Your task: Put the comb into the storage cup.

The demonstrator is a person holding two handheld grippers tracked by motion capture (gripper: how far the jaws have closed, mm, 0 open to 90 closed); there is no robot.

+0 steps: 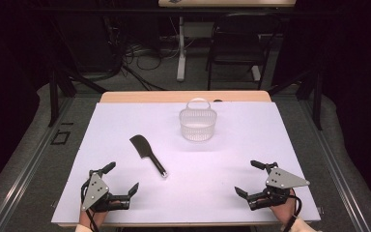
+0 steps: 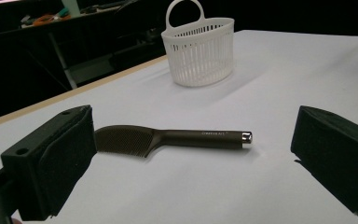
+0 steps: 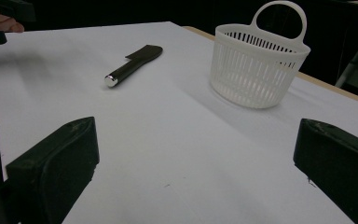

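Note:
A dark cleaver-shaped tool (image 1: pixel 148 154) with a silver-capped handle lies flat on the white table sheet (image 1: pixel 232 159), left of centre. Behind it stands a white slatted basket (image 1: pixel 197 123) with a loop handle, upright. My left gripper (image 1: pixel 121 179) rests near the front left edge, jaws wide open and empty; in the left gripper view the tool (image 2: pixel 172 139) lies just beyond the jaws, with the basket (image 2: pixel 200 49) farther off. My right gripper (image 1: pixel 249 178) sits at the front right, open and empty; its view has the basket (image 3: pixel 256 65) and the tool (image 3: pixel 133 65) ahead.
The wooden table edge (image 1: pixel 183 95) runs behind the sheet. A black chair (image 1: pixel 236 43) and a white table leg (image 1: pixel 181 48) stand on the dark floor beyond. A hand with the other gripper (image 3: pixel 0 18) is at the top left of the right gripper view.

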